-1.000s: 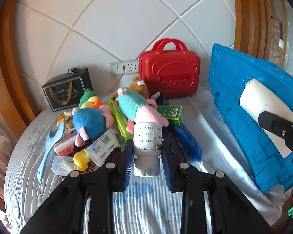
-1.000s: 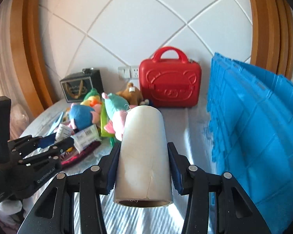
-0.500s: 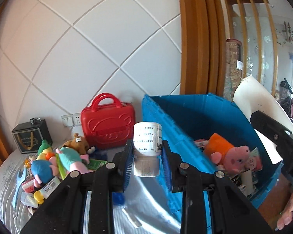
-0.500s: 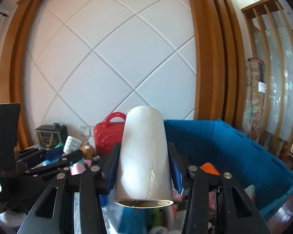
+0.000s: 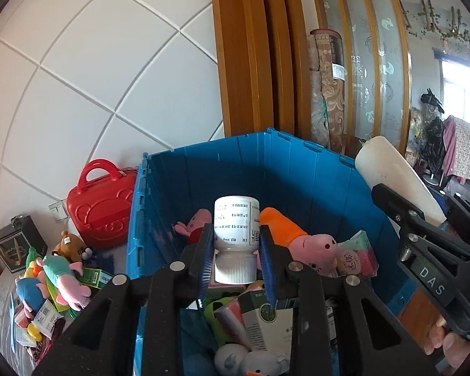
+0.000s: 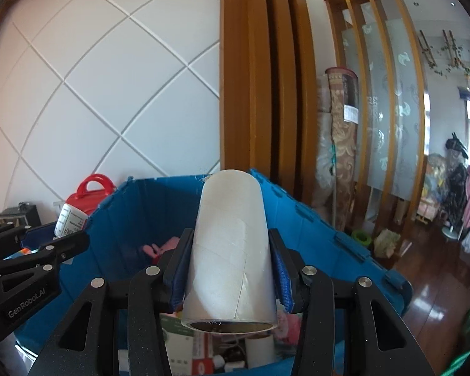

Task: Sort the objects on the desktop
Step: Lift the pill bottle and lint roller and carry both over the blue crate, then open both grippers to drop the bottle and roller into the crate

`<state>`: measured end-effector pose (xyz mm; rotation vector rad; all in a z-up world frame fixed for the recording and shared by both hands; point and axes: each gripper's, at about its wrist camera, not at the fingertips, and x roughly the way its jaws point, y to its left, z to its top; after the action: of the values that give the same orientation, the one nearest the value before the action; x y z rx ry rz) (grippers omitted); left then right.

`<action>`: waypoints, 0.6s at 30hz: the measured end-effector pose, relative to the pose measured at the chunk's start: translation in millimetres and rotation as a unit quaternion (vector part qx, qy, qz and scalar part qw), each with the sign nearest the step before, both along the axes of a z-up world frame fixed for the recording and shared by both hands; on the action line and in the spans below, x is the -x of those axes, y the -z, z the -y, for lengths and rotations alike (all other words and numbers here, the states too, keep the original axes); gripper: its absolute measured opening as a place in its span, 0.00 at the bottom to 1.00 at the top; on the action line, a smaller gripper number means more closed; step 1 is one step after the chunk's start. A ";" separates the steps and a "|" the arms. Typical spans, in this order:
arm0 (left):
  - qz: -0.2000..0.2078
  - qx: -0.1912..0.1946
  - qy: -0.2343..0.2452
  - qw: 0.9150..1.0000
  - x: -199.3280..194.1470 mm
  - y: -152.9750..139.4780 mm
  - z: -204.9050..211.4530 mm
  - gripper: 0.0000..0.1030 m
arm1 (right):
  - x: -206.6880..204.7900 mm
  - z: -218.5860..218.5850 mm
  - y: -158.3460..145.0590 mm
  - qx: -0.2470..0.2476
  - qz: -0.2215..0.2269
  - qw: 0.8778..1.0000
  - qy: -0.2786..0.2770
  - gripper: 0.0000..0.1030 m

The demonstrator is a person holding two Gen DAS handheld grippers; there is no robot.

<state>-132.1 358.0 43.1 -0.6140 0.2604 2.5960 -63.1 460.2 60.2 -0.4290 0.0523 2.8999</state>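
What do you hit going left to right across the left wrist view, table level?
Black gift box → plush toy pile → red case → blue crate → white bottle in the left claw → pink pig plush → cardboard tube in the right claw.

Left wrist camera looking along its fingers [image 5: 205,252], tilted down into the blue crate [image 5: 297,169] from close above, right wrist camera beside it facing the same way, both sharing the crate, tiled wall [image 6: 109,94] and wooden frame [image 6: 250,78]
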 end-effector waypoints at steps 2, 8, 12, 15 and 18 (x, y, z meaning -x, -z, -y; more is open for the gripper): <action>0.005 0.006 0.000 1.000 2.7 3.4 -9.0 0.26 | 4.5 -10.7 5.4 0.005 0.008 1.000 0.001 0.44; 0.017 0.012 -0.009 1.000 7.7 8.6 -20.4 0.26 | 13.9 -29.8 16.7 0.010 0.021 1.000 0.004 0.44; 0.026 0.007 -0.013 1.000 11.4 9.0 -18.7 0.26 | 19.7 -36.2 21.2 0.009 0.027 1.000 0.007 0.44; 0.034 0.003 -0.016 0.999 12.9 10.0 -16.5 0.37 | 21.8 -39.3 22.6 0.004 0.032 0.999 0.012 0.44; 0.027 -0.003 -0.017 1.000 9.9 8.9 -13.5 0.58 | 20.8 -42.5 22.4 0.006 0.032 0.999 0.020 0.46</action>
<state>-142.0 371.5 34.2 -0.6897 0.2271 2.6067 -83.9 502.7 37.8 -0.5157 0.0671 2.8461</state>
